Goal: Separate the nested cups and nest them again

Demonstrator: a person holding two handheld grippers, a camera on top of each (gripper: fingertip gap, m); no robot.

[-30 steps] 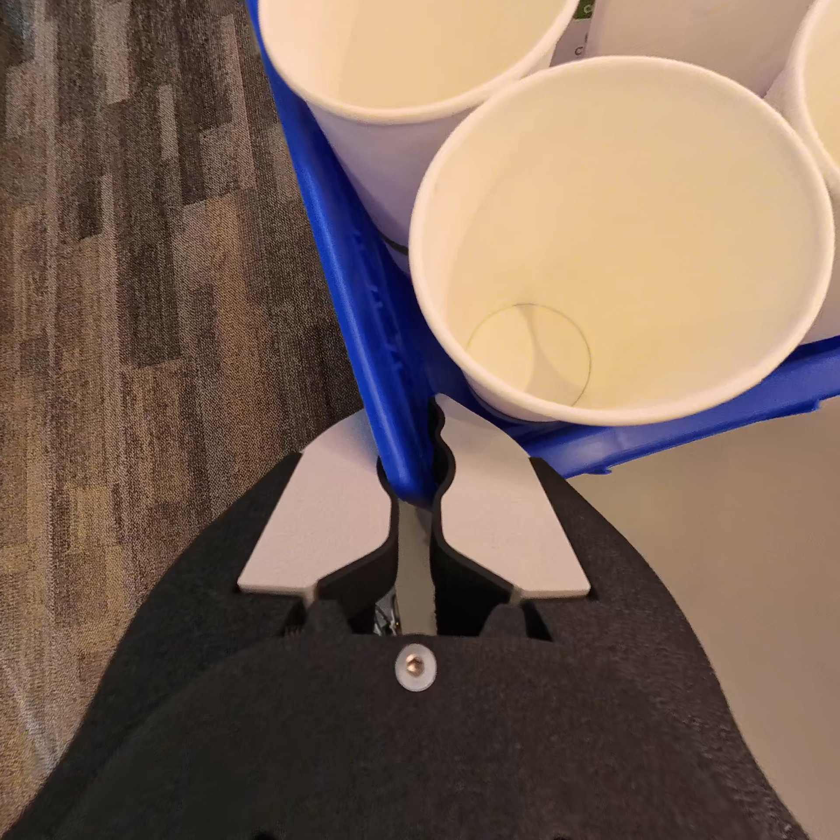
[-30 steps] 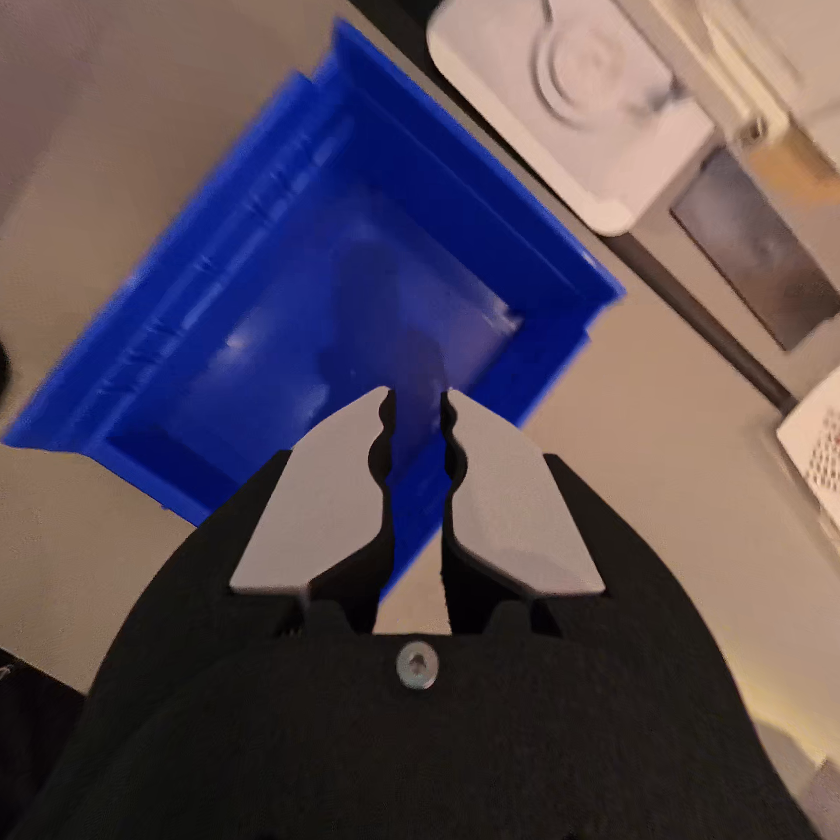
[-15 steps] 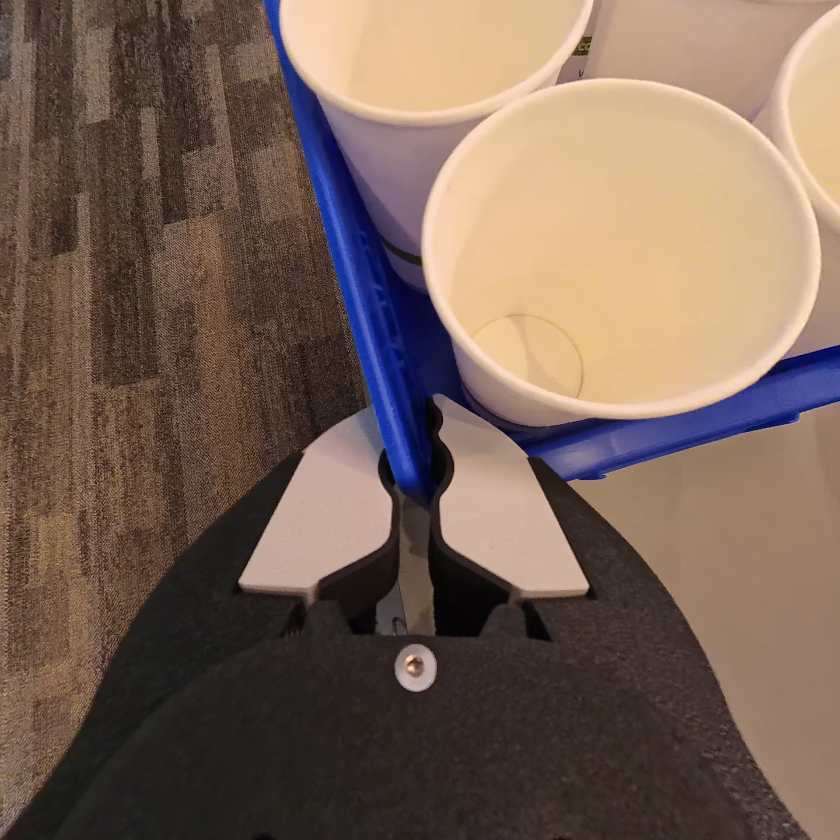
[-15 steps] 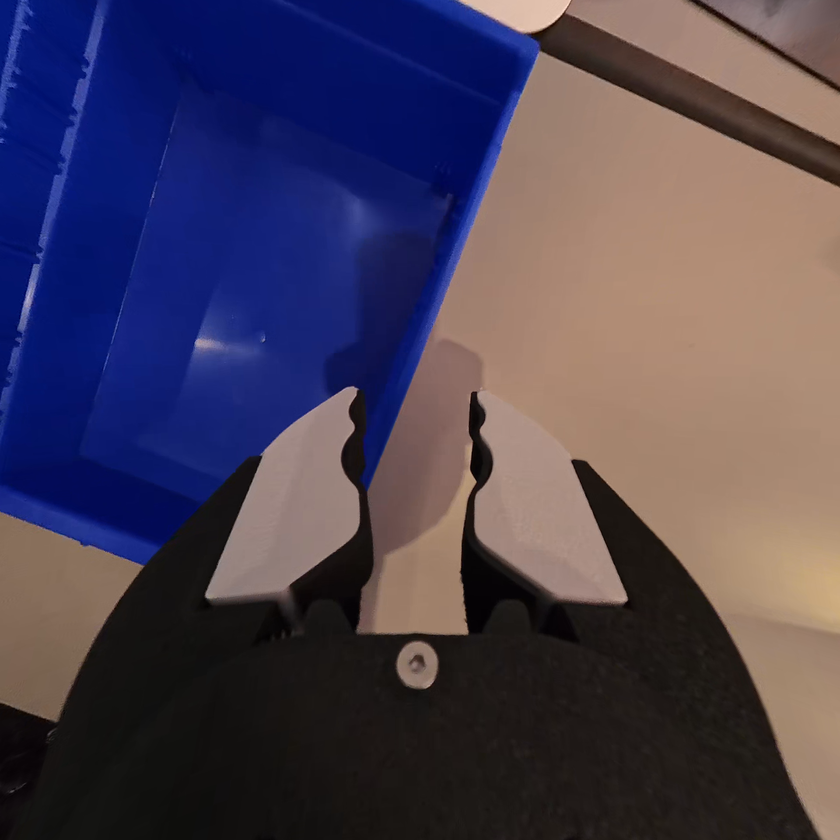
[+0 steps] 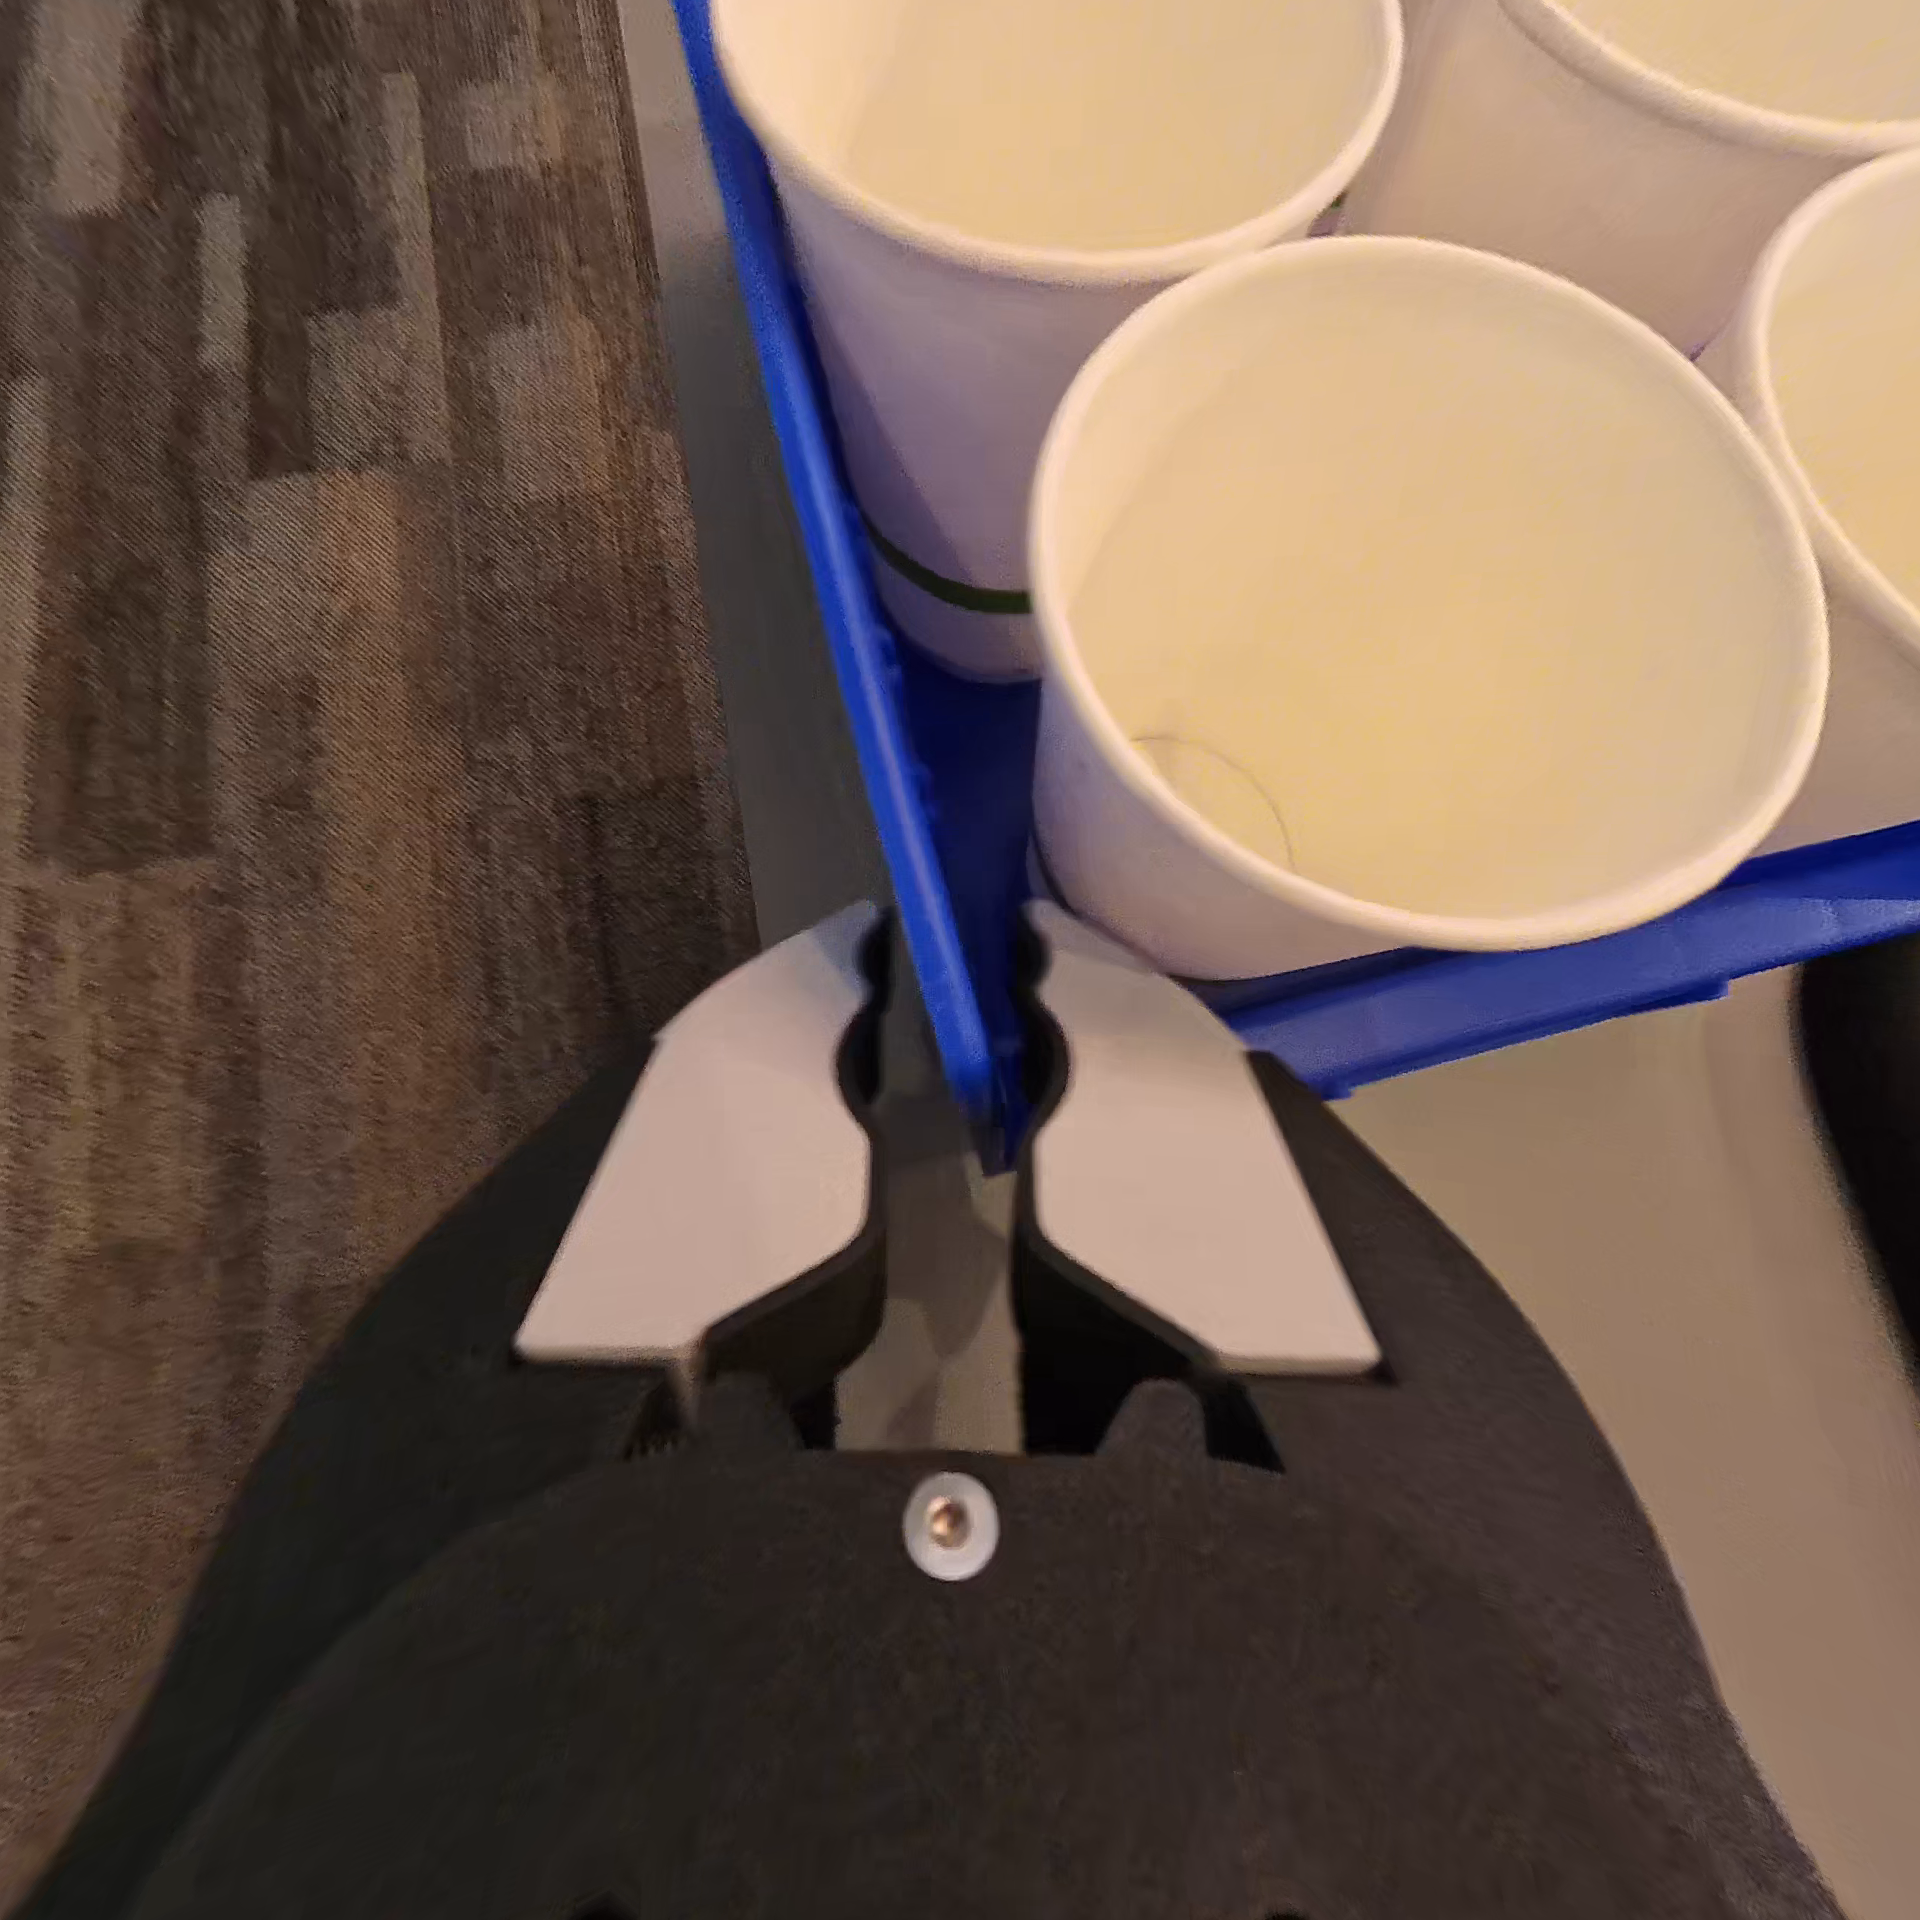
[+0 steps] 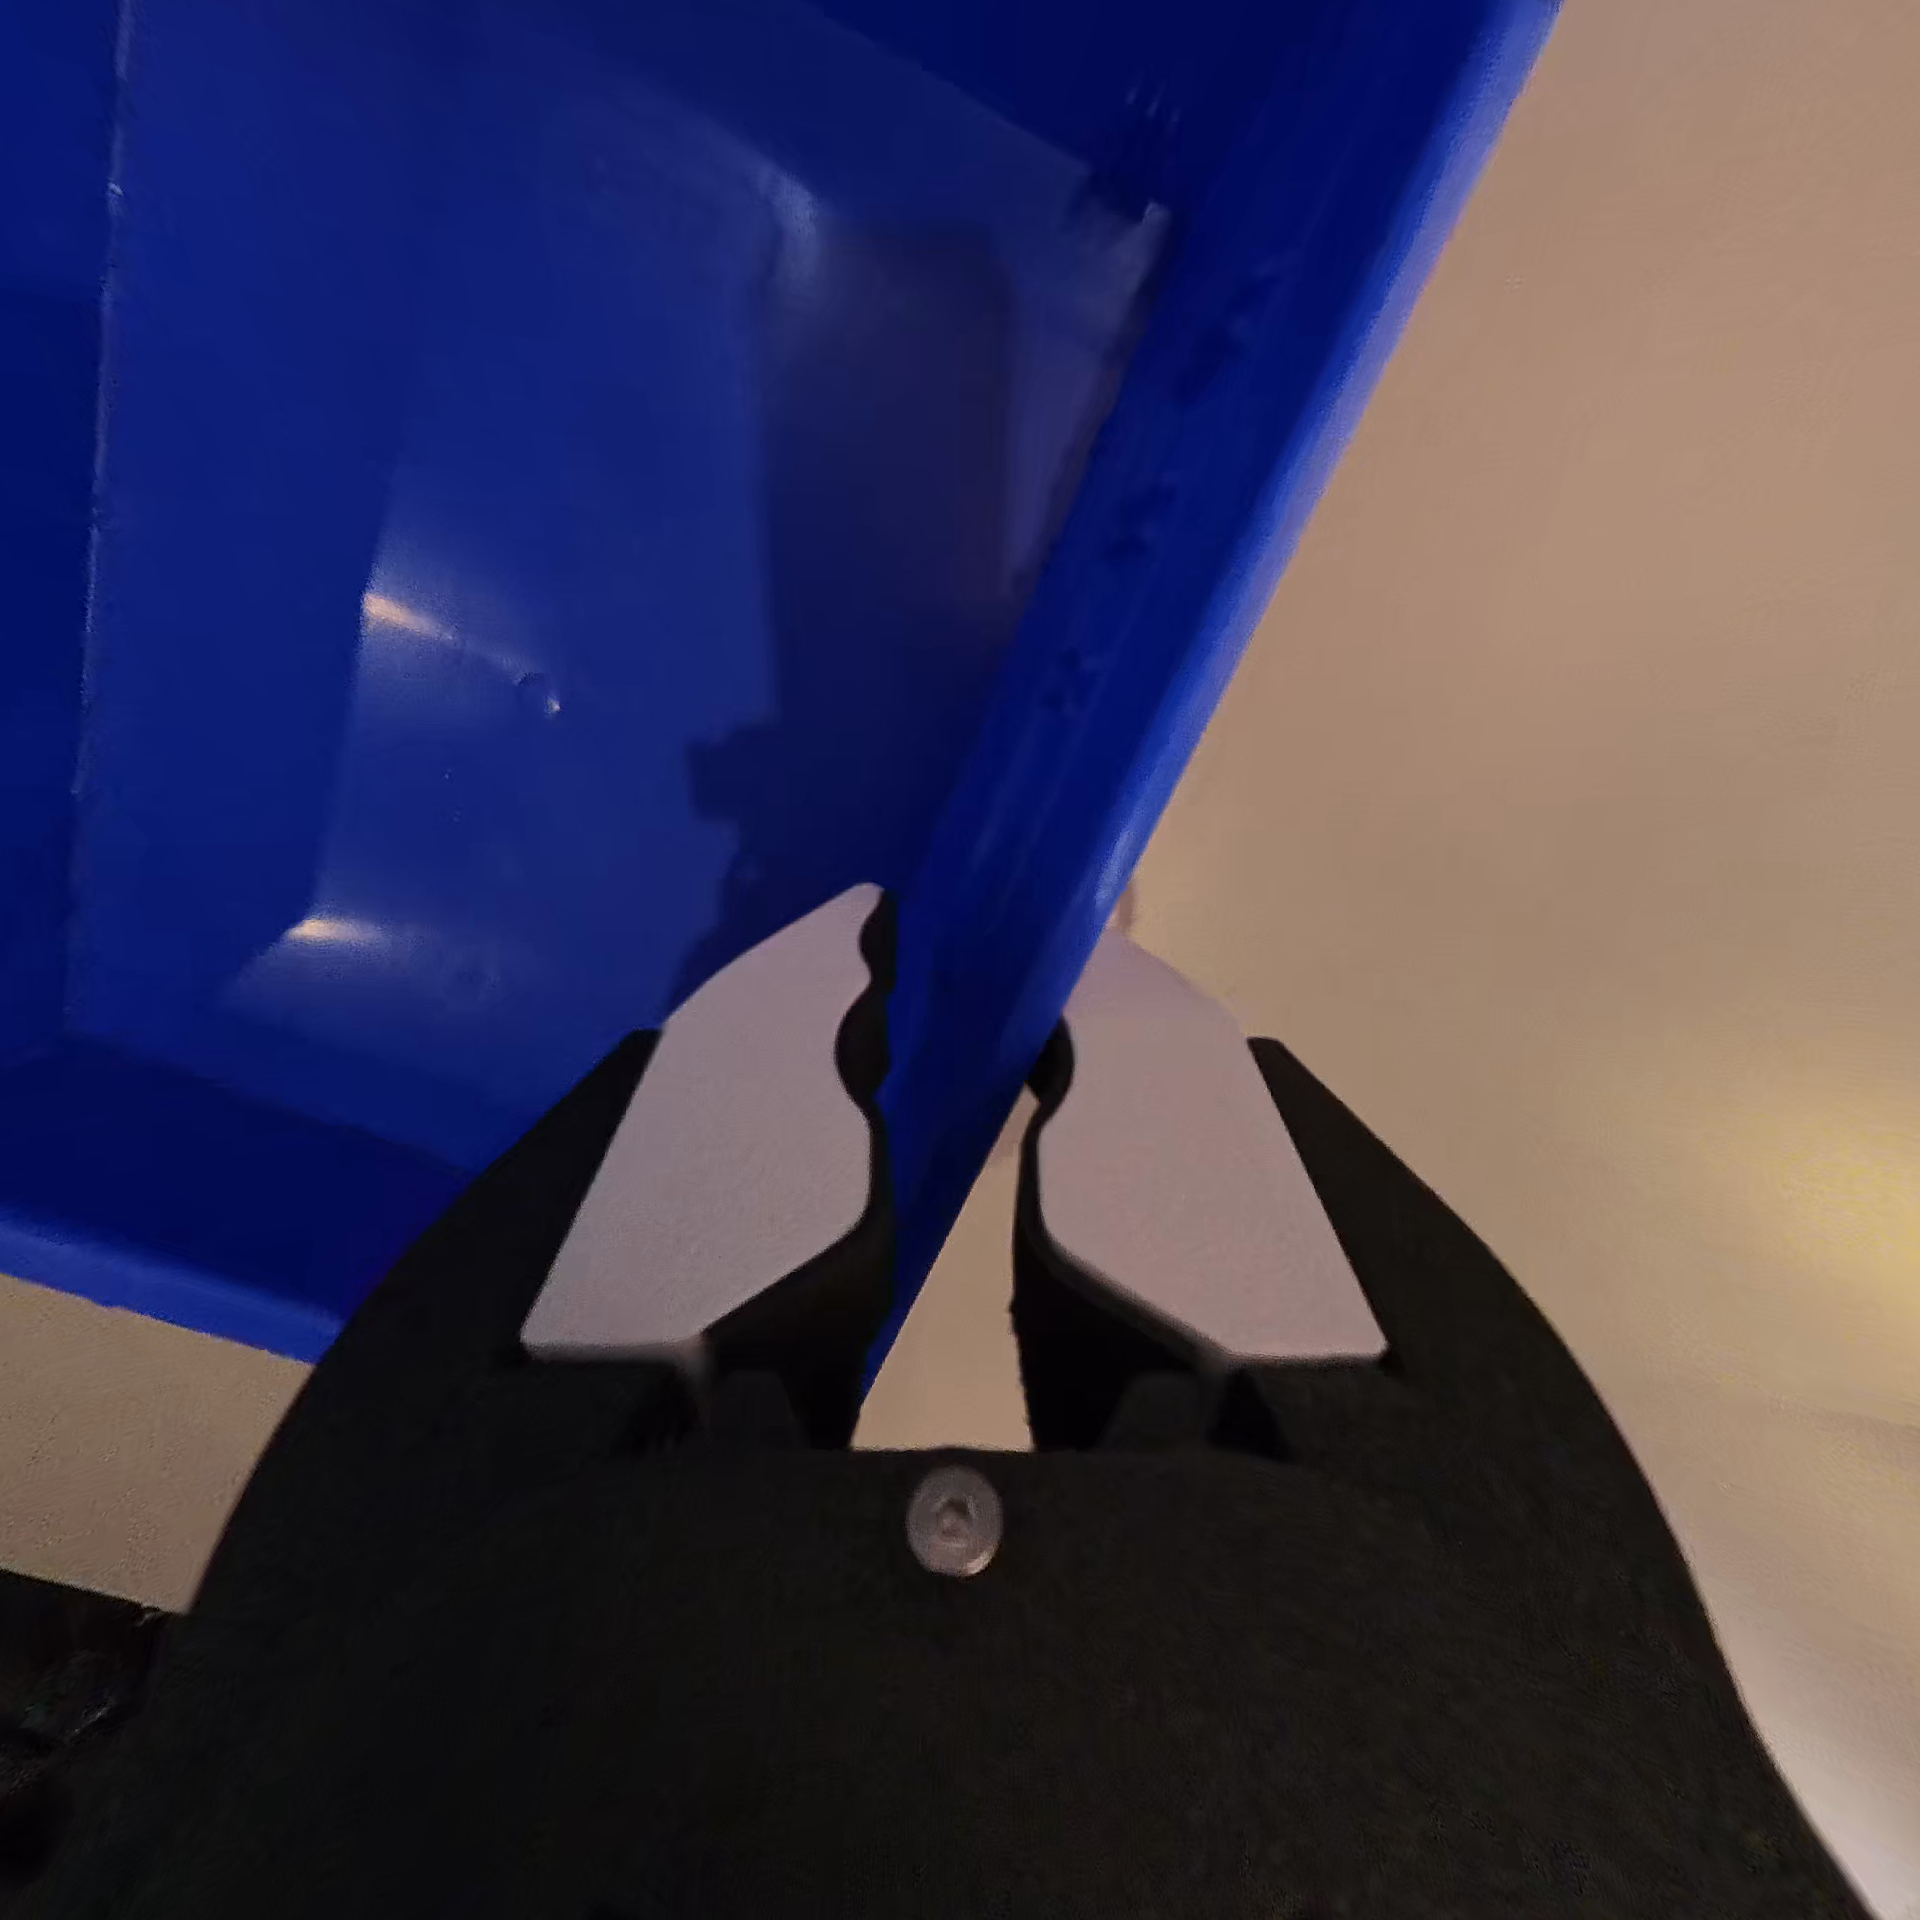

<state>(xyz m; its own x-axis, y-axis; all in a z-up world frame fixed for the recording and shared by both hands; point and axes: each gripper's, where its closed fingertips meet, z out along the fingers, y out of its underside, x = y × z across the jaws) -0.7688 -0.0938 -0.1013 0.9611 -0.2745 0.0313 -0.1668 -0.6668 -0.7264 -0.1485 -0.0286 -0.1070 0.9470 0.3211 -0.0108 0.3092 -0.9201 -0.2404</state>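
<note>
White paper cups (image 5: 1423, 582) are standing upright and close together inside a blue plastic bin (image 5: 831, 499) at the table's edge, so the bin is keeping them from tipping or rolling. The nearest cup is empty, and four cups are showing, each apart from the others. The one behind it has a thin green ring (image 5: 945, 587) near its bottom. No words can be read on any cup.

The left gripper (image 5: 951, 935) is straddling the bin's corner wall with a small gap, not squeezing it tight. The right gripper (image 6: 997, 935) is sitting around the side wall of an empty blue plastic bin (image 6: 468, 520), and its jaws are parted too. Maybe they are lining the bins up on the beige table (image 5: 1558, 1299). Brown carpet (image 5: 312, 623) is lying below.
</note>
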